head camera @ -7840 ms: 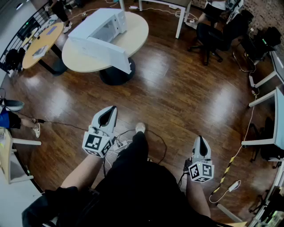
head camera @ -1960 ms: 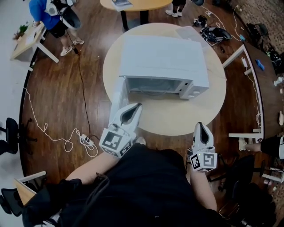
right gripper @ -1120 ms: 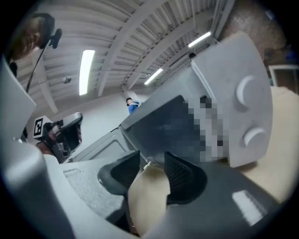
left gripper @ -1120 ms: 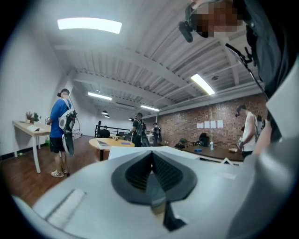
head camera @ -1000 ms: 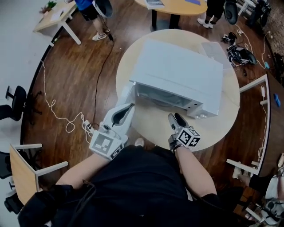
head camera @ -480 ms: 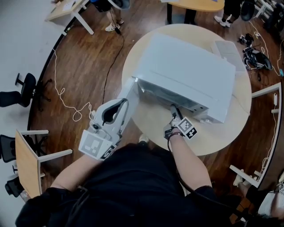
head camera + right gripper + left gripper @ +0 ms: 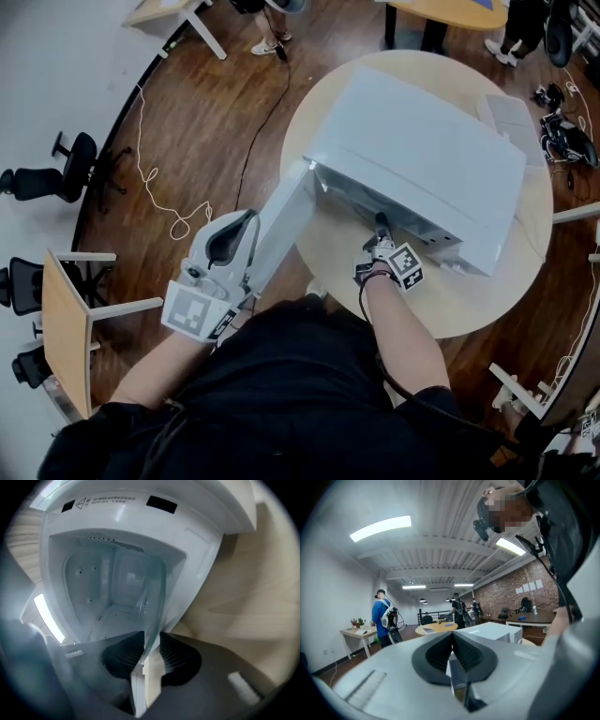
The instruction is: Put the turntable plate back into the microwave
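The right claw [image 7: 380, 219] now reaches up to the open mouth of the microwave [image 7: 422, 159]. A second ago it was further back over the round worktop [image 7: 469, 300] with its marker cube turned upward. In the right gripper view the jaws are closing on the rim of the glass turntable plate [image 7: 152, 597]. The plate runs edge-on between the pads of the right claw [image 7: 151, 641] and its far part stands in front of the white cavity [image 7: 93, 616]. I cannot tell whether the plate touches the cavity floor.

The left claw [image 7: 246, 217] hangs just left of the open door [image 7: 281, 225], off the worktop's edge. It sits lower and further left in the head view than a second ago. In the left gripper view the jaws of the left claw [image 7: 451, 637] are pressed together with nothing between them.

The head view has also shifted. The microwave now lies further right in it, and the door swings out toward the person.
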### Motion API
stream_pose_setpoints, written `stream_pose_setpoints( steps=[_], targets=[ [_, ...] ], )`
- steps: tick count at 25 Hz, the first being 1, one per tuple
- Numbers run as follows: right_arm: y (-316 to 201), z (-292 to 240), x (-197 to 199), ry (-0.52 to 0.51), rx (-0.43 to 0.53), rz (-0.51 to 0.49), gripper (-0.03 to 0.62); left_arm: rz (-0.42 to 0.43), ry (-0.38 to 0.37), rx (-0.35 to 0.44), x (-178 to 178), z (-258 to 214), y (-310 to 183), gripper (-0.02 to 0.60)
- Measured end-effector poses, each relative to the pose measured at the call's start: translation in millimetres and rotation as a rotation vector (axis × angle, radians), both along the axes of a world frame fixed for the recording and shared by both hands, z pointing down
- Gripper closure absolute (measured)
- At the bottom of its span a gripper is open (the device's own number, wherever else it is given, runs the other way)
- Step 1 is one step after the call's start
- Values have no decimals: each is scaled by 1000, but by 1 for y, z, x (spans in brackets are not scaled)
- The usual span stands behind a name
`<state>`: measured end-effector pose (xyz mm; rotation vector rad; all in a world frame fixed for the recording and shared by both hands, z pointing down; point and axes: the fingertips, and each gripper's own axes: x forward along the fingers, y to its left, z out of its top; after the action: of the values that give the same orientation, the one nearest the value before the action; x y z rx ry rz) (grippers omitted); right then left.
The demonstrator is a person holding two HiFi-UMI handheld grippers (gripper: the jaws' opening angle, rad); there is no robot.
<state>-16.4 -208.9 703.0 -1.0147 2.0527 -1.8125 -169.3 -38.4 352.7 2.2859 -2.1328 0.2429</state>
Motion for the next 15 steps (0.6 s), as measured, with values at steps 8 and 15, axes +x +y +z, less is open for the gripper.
stream_pose_setpoints(
  steps=[8,15],
  targets=[
    [1,-4,-1,-109,6,26,549,-50,21,-8,-11,3,11,578],
    [25,-21,16,-156,32,-1,551,-27,51,5,-9,4,10,578]
  ],
)
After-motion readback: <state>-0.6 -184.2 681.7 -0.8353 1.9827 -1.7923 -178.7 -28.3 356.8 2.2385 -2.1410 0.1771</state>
